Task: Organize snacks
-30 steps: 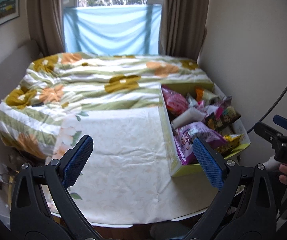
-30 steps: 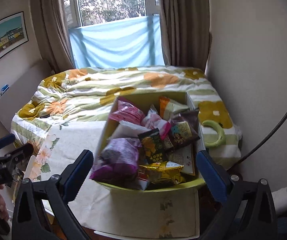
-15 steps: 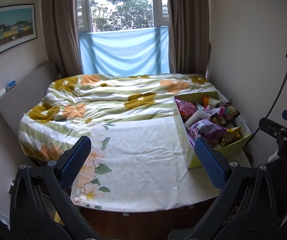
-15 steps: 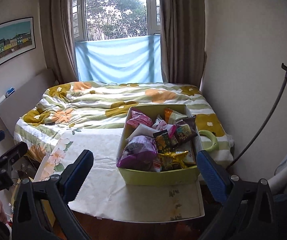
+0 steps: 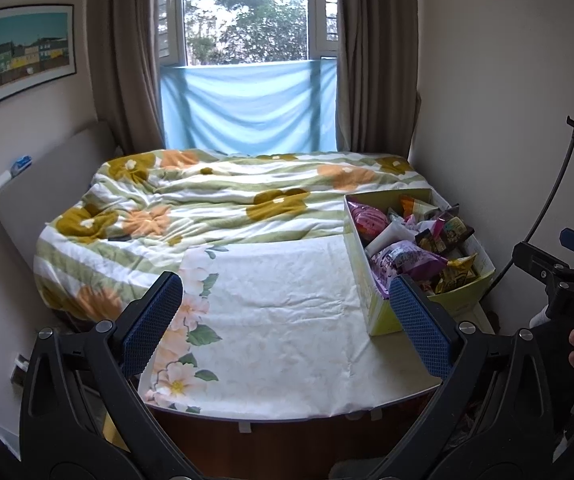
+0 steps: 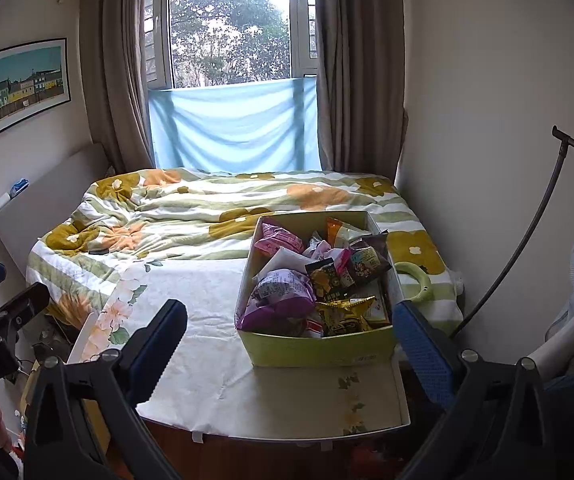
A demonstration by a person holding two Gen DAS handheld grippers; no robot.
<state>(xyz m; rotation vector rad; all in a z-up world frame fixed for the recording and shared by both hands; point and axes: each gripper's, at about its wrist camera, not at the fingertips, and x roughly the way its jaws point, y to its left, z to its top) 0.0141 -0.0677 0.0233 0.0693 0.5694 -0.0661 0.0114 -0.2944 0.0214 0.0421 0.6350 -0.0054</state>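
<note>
A yellow-green box [image 6: 319, 348] [image 5: 379, 314] stands on the right part of a table covered with a white floral cloth [image 6: 207, 320] [image 5: 279, 320]. It is piled with snack packs, among them a purple bag [image 6: 283, 296], a pink pack [image 6: 279, 240] and a gold bag [image 6: 347, 312]. My left gripper [image 5: 285, 300] hangs open before the table's near edge, over the bare cloth to the left of the box, holding nothing. My right gripper [image 6: 289, 316] is open and empty too, back from the box's near wall.
Behind the table lies a bed with a green and orange flowered duvet [image 5: 215, 204]. A pale green ring [image 6: 415, 280] rests on the bed right of the box. A dark curved pole [image 6: 527, 240] and the wall close the right side.
Both grippers drew back from the table and rose a little, so more of the room shows. Most of this happened in the first half second. The box has not moved.
</note>
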